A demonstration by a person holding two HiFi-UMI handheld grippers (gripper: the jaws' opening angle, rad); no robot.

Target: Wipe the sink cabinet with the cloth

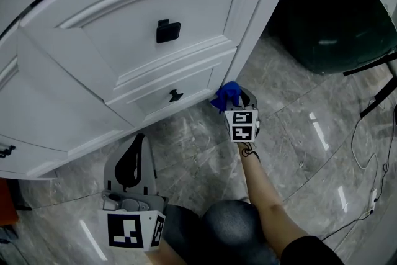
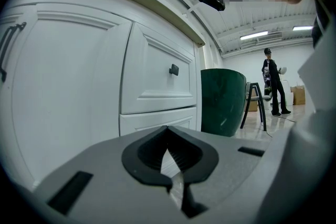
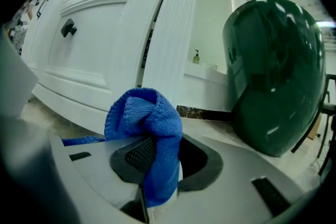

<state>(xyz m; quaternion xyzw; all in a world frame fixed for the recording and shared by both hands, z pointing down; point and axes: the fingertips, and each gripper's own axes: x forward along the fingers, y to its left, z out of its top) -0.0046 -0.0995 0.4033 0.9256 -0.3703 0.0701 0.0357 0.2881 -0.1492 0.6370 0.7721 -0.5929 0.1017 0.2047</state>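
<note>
The white sink cabinet [image 1: 142,65] fills the upper left of the head view, with two drawers and black knobs. A blue cloth [image 1: 227,95] is pinched in my right gripper [image 1: 234,100], low down by the cabinet's fluted right corner post [image 3: 170,29]. In the right gripper view the blue cloth [image 3: 148,134] bulges out of the shut jaws, a little short of the cabinet's base. My left gripper [image 1: 134,161] hangs low near the floor in front of the cabinet, its jaws shut with nothing between them; the left gripper [image 2: 170,157] faces the drawers [image 2: 160,73].
A large dark green bin [image 1: 338,15] stands right of the cabinet on the glossy marble floor [image 1: 298,133]. A cable [image 1: 366,152] trails at the right. An open cabinet door [image 1: 49,108] juts out at left. A person [image 2: 274,81] stands far off.
</note>
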